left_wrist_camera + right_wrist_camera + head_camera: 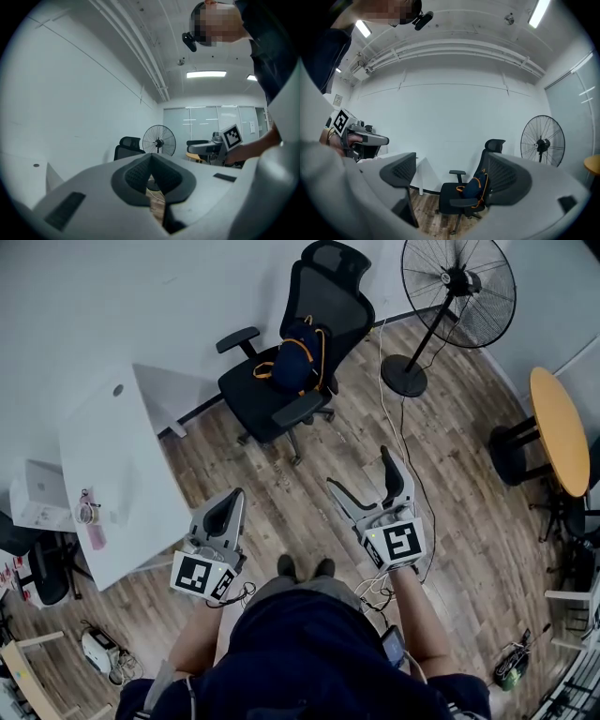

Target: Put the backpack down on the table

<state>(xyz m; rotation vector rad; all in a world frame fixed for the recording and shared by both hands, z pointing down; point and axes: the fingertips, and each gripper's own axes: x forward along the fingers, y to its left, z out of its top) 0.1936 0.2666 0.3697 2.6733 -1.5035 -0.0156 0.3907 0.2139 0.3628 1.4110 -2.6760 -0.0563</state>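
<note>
A dark blue backpack with orange trim rests upright on the seat of a black office chair, across the wooden floor from me. The right gripper view shows the same backpack straight ahead, framed between the jaws. My right gripper is open and holds nothing; it is well short of the chair. My left gripper is shut and empty, its pads pressed together. The white table stands to my left.
A standing fan is beside the chair, its cable trailing over the floor near my right gripper. A round wooden table sits at the right. A tape roll lies on the white table's near end.
</note>
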